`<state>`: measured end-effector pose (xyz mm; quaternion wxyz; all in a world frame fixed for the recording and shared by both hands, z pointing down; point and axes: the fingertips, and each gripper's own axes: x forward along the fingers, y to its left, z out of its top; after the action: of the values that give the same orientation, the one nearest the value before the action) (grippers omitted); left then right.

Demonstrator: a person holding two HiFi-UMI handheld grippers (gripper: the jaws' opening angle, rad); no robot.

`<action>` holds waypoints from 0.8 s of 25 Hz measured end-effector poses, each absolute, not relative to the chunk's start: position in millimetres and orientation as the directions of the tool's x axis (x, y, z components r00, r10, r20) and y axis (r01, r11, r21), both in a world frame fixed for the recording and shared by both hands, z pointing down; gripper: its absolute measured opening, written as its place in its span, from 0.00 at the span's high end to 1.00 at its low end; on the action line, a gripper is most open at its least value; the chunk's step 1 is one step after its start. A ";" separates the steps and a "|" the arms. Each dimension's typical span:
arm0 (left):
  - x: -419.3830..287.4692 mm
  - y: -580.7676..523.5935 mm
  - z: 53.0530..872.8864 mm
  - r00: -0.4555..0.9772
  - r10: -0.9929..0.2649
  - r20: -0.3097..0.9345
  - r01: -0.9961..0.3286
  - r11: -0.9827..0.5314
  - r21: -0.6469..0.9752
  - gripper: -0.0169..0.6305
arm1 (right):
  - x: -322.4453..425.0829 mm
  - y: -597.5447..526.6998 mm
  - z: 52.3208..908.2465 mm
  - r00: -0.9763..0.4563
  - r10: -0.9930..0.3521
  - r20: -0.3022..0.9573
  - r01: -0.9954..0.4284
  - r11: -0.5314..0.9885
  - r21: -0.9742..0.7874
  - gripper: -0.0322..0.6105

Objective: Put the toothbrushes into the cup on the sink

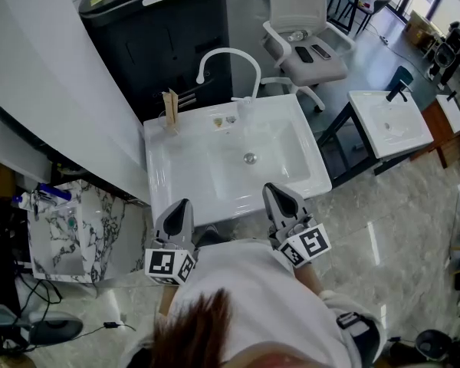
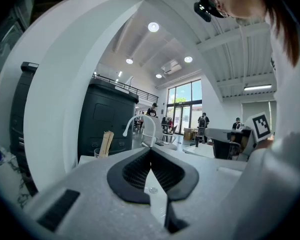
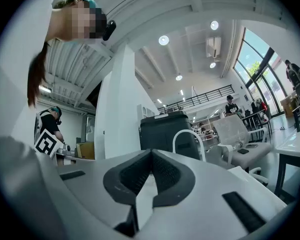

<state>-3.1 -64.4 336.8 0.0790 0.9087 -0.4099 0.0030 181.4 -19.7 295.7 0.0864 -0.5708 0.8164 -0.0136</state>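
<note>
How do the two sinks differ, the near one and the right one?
The near sink has a white arched tap; the right sink has a dark tap. The near sink carries a cup of wooden toothbrushes at its back left corner; none shows on the right sink. Both are white rectangles.

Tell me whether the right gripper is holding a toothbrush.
No. In the right gripper view, the right gripper has its jaws closed together with nothing between them.
</note>
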 end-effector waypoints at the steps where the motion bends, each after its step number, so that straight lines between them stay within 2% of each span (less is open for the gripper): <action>1: -5.2 -62.6 336.9 0.661 -0.747 0.067 -0.748 -0.649 0.139 0.95 | 180.3 -18.1 298.4 -0.336 -0.934 -0.122 -0.929 0.350 -0.122 0.93; 9: -21.5 -49.3 346.0 0.642 -0.762 0.084 -0.764 -0.628 0.145 0.95 | 162.5 -12.0 320.0 -0.361 -0.931 -0.060 -0.918 0.366 -0.152 0.93; 20: -21.1 -41.6 346.7 0.656 -0.749 0.089 -0.753 -0.642 0.147 0.95 | 155.8 -8.8 323.1 -0.366 -0.929 -0.047 -0.915 0.368 -0.166 0.93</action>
<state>-21.1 -41.6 346.7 0.0857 0.9060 -0.4144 0.0099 155.8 -8.8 323.1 0.0662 -0.5592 0.8245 -0.0556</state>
